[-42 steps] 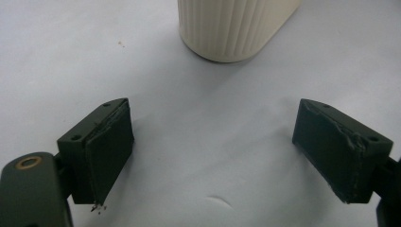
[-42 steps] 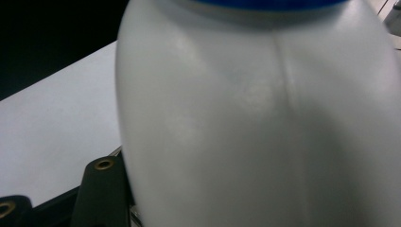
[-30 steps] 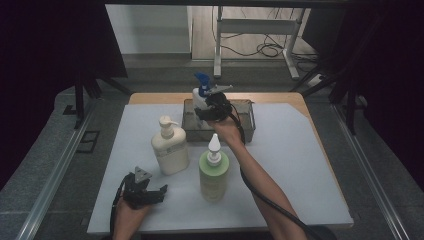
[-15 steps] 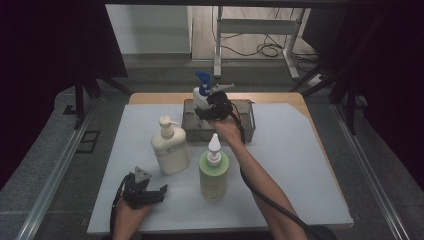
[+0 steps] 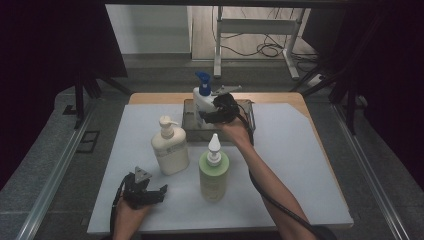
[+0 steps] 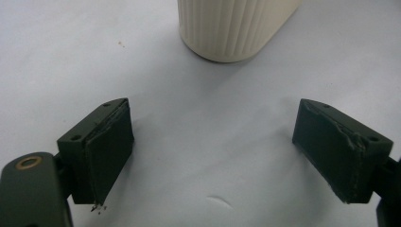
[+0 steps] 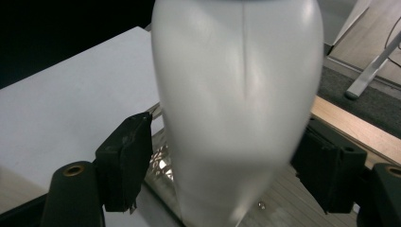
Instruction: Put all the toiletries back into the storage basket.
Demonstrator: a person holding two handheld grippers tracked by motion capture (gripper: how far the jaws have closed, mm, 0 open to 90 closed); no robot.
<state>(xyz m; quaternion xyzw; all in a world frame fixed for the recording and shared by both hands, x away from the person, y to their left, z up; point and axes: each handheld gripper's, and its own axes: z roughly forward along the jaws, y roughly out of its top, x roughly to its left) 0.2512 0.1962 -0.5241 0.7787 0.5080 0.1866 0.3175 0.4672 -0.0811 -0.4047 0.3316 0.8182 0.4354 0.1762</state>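
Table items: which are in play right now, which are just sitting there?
In play, likely:
- white bottle with blue pump, between right gripper jaws
- metal tray under it

Idle:
- cream pump bottle
- green bottle
- left gripper, open, empty

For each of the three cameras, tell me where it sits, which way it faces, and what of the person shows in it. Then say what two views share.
High view: above the person's side, looking forward and down at the table; both forearms, left gripper, right gripper.
Left gripper view: on the left gripper, looking along open jaws at the cream bottle.
Right gripper view: on the right gripper, jaws at each side of the white bottle over a metal tray.
Shared: high view also shows the cream bottle and white bottle.
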